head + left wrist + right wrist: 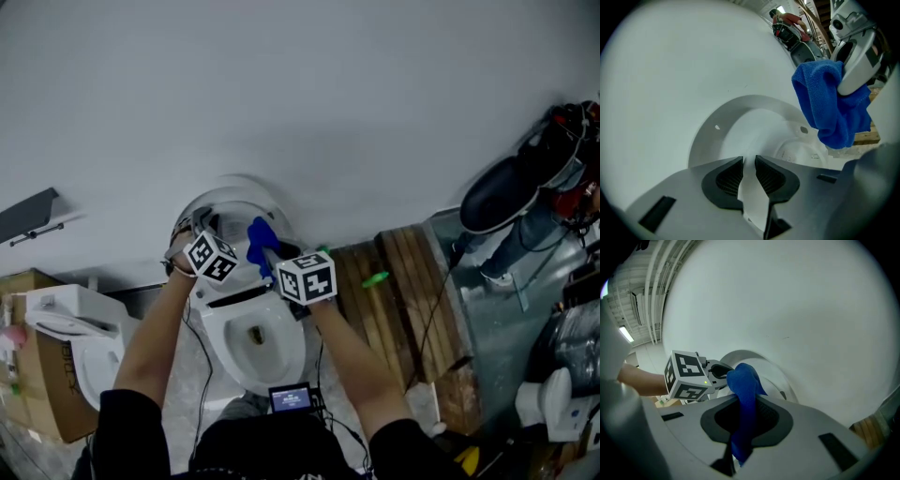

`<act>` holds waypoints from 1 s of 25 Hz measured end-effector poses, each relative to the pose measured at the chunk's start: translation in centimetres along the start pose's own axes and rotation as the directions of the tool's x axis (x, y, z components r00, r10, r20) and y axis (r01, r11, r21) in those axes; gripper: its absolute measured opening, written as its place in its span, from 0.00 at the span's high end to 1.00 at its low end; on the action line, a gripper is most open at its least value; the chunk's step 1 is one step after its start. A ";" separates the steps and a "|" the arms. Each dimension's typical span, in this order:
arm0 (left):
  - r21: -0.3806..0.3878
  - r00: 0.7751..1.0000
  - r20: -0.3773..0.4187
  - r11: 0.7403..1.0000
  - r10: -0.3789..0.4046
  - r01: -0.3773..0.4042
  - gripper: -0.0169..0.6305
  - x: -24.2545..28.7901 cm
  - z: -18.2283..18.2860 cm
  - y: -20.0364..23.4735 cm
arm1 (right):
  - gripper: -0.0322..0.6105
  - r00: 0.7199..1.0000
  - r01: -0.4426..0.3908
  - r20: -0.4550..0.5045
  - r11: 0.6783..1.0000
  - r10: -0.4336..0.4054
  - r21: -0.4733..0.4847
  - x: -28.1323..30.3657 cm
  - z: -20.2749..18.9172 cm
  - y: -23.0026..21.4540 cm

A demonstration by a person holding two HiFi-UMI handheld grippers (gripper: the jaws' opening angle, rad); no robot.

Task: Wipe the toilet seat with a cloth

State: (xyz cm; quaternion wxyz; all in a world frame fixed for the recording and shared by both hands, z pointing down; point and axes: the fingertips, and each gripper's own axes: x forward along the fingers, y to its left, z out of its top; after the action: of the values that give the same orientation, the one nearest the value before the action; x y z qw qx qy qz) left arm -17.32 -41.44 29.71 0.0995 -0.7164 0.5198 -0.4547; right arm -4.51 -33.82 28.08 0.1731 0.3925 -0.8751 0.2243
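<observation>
The right gripper (740, 425) pinched the blue cloth (744, 385) tight, up in the air over the toilet (221, 330). The left gripper (749, 174) was a little open and held nothing. It looked like the wiping had not started yet.

Blue cloth (746, 394): terry-type fabric, fuzzy nap, matt, soft folds. Toilet bowl (281, 349): white ceramic, glossy, smooth. Raised lid (708, 136): smooth, duller sheen, prob. plastic. Left claw (749, 161) & right claw (743, 405): grey plastic shells, matt, smooth. Pads (729, 180): black, rubbery-looking, finely ribbed. Marker cube (211, 255): matt b/w print on flat faces. Wall (300, 94): painted, matt, even. Planks (403, 281) beside the toilet: bare wood, rough, visible grain. Box (42, 394) at left: brown cardboard, dull.
</observation>
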 end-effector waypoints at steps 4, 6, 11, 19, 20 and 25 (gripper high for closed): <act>0.004 1.000 0.020 1.000 0.019 -0.019 0.83 0.1 0.2 0.3 | 0.87 1.000 0.002 -0.007 1.000 -0.002 -0.001 0.4 0.0 0.0; 0.008 0.999 0.036 1.000 0.029 -0.029 0.83 0.0 0.2 0.3 | 0.87 1.000 -0.003 -0.015 1.000 0.003 -0.008 0.5 0.0 -0.1; 0.046 0.996 0.060 0.996 0.074 -0.076 0.83 -0.9 0.6 -0.1 | 0.87 0.999 -0.038 -0.007 0.999 0.038 -0.021 0.8 0.9 -0.8; -0.119 0.991 0.020 0.984 0.133 -0.129 0.83 -4.2 0.4 -0.9 | 0.87 0.997 -0.080 0.000 0.995 0.080 -0.066 1.8 2.5 -3.0; -0.163 0.990 0.014 0.977 0.139 -0.135 0.83 -4.6 0.2 -1.0 | 0.87 0.996 -0.088 0.001 0.993 0.088 -0.073 2.1 2.7 -3.2; -0.278 0.985 -0.041 0.945 0.168 -0.173 0.92 -6.8 -2.7 -1.2 | 0.87 0.995 -0.103 0.001 0.985 0.105 -0.139 5.0 3.5 -2.7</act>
State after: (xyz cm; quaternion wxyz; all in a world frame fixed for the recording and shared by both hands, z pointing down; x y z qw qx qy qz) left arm -18.92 -34.35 28.23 0.0315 -0.6717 0.6400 -0.3719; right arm -6.00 -40.31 28.26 0.1843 0.3342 -0.9085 0.1700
